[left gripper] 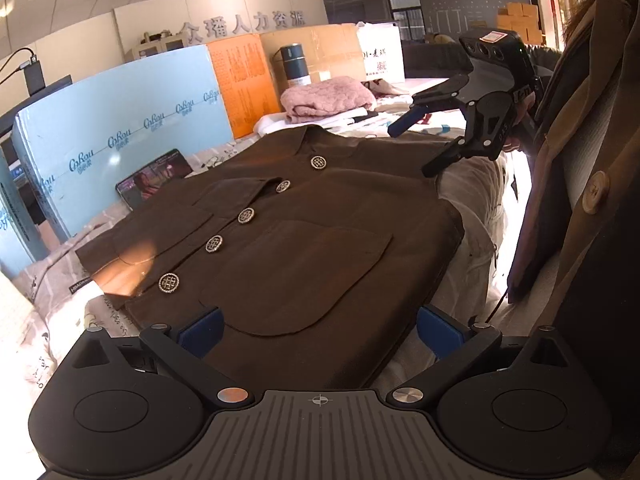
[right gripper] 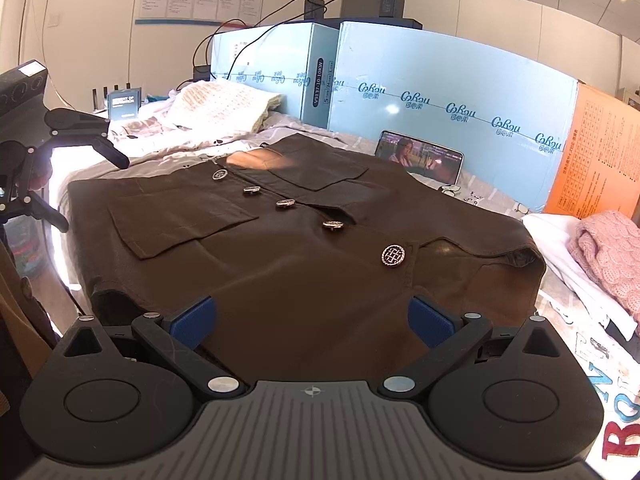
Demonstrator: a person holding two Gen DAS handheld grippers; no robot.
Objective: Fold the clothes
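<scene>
A dark brown buttoned jacket point(left gripper: 304, 240) lies flat, front up, on a sheet-covered table; it also shows in the right wrist view point(right gripper: 288, 256). My left gripper point(left gripper: 318, 330) is open over the jacket's hem edge, near the patch pocket point(left gripper: 304, 276). My right gripper point(right gripper: 312, 320) is open over the jacket's collar end, near the top button point(right gripper: 394, 256). In the left wrist view the right gripper point(left gripper: 416, 144) hovers at the jacket's far end. In the right wrist view the left gripper point(right gripper: 92, 188) shows at the far left, open.
A folded pink knit point(left gripper: 326, 98) lies beyond the jacket, also at the right edge point(right gripper: 612, 256). A phone point(right gripper: 420, 156) leans on blue boxes point(right gripper: 440, 92). A cream knit point(right gripper: 224, 106), an orange box point(left gripper: 242, 80) and a dark canister point(left gripper: 295, 64) stand behind. A person's coat point(left gripper: 592, 200) is right.
</scene>
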